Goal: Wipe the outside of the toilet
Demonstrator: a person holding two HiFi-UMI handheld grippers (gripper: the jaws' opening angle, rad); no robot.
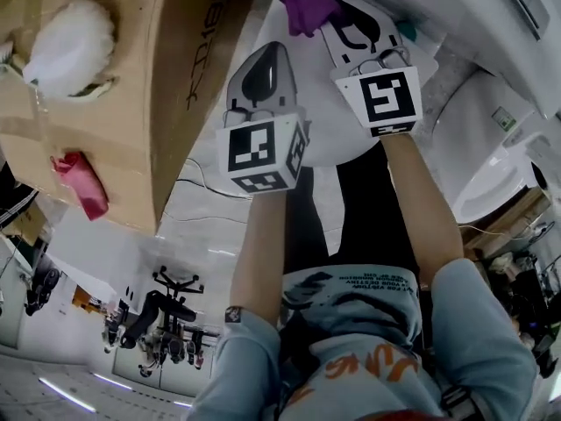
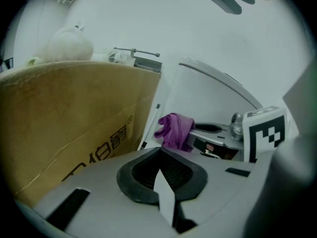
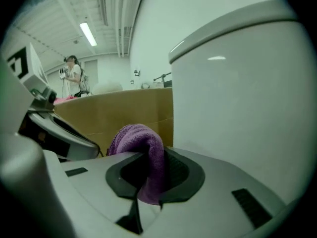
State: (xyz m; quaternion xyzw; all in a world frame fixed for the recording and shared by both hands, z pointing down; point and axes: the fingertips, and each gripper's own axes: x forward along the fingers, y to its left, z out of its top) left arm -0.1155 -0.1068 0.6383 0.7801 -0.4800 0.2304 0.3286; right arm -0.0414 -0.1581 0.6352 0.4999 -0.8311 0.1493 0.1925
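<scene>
Cardboard box (image 2: 74, 133), side: two Chinese characters, they look like 伯爵, then a small ®.
Same box, head view: large dark letters, upside down, not clear enough to read.
Shirt (image 1: 368, 314): small dark print and big orange letters, not readable.
Cubes of left gripper (image 1: 267, 53) and right gripper (image 1: 333, 16): black-and-white square markers, no letters.

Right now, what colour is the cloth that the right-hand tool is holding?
Purple. The cloth shows best in the right gripper view, clamped between the jaws.
</scene>
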